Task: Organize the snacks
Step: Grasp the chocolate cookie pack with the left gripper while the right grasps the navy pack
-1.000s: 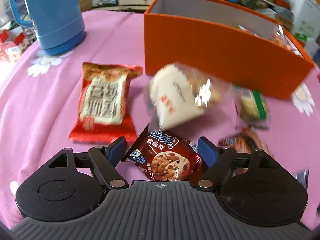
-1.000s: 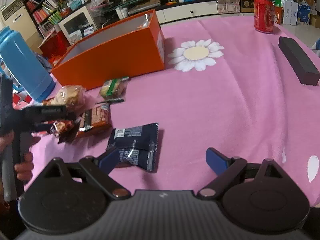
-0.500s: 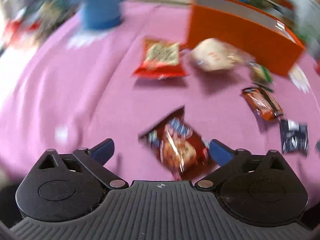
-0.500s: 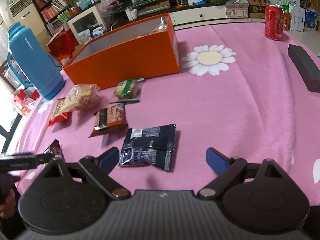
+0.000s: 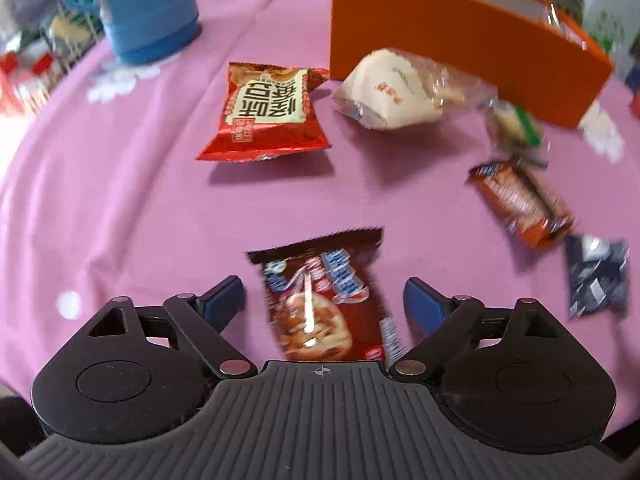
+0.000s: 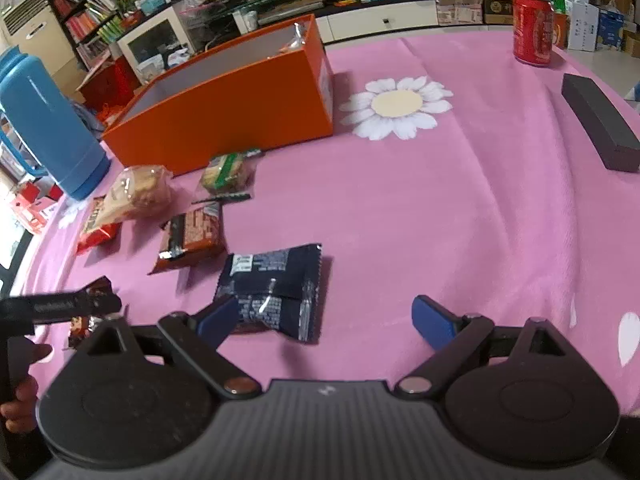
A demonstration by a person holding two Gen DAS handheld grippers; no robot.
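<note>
Left tongs closing, cookie pack between pads, untouched, near end hidden. Right tongs spread; dark pack by left pad. Six packs on table; one box beyond.

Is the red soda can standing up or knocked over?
Standing up. The red soda can sits upright on the pink tablecloth, with its top rim facing up.

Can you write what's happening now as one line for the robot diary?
left gripper: closing, cookie packet between pads, untouched | right gripper: open, over dark blue packet | orange box: open
</note>
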